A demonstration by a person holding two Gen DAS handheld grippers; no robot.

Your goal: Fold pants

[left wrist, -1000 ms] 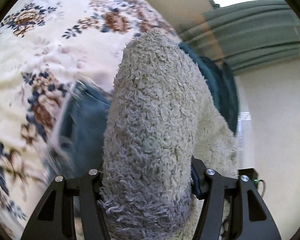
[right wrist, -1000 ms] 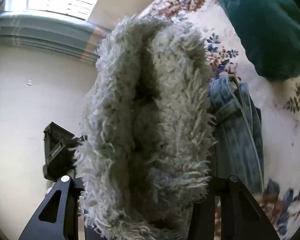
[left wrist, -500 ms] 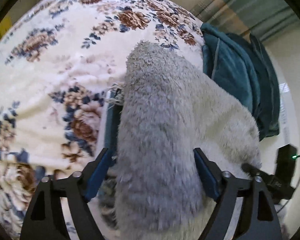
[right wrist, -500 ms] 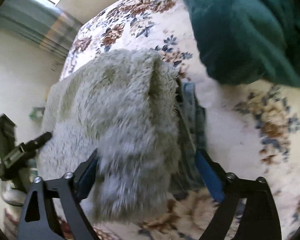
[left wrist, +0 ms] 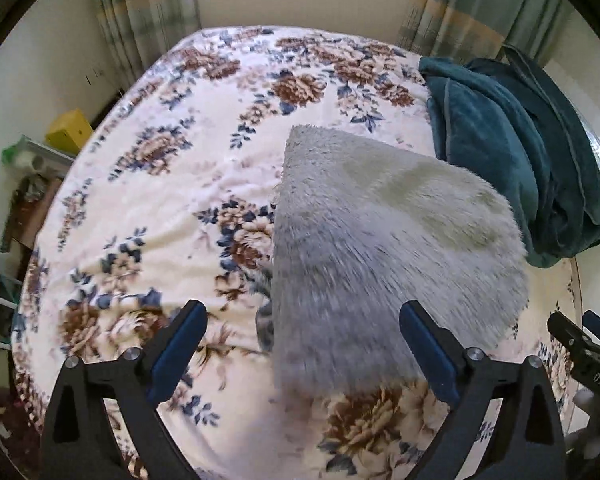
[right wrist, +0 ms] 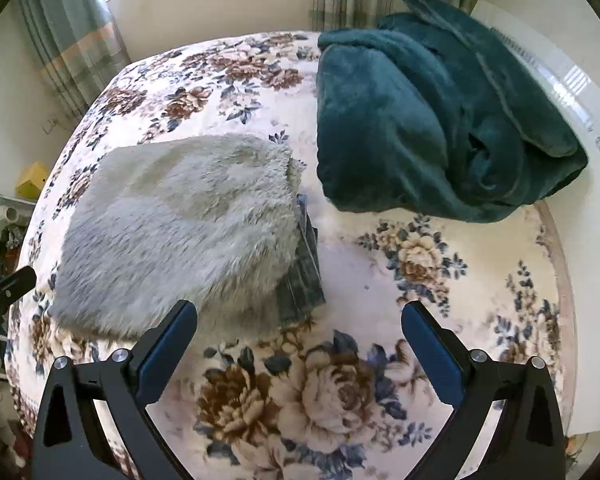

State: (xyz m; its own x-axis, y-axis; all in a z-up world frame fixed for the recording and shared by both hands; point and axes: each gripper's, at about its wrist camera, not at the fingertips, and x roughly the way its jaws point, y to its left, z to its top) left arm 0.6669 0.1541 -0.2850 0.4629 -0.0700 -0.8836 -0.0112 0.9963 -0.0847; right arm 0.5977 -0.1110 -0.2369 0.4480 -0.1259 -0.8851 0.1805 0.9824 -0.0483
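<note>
**Fleecy pants look pretty much folded**

The pants (right wrist: pixel 180 232) sit on the bed (right wrist: pixel 400 280) as one compact, roughly square bundle, fluffy grey lining facing up, with a strip of blue denim (right wrist: pixel 306 280) poking out along the right edge. So I'd guess these are fleece-lined jeans, folded over so the lining is outside. Judging by the shape, the folding is basically done; maybe a last tidy of that denim edge, or one more fold if a smaller packet is wanted.

Left hand-held gripper (left wrist: pixel 300 344) has its fingers wide apart, holding nothing, hovering just at the near edge of the bundle. Right hand-held gripper (right wrist: pixel 298 344) is likewise spread and empty, near the bundle's front corner.

The pile looks long, shaggy and squashy. The bedspread is plush with a floral print, and a crumpled teal blanket (right wrist: pixel 420 120) lies just beyond the pants.
</note>
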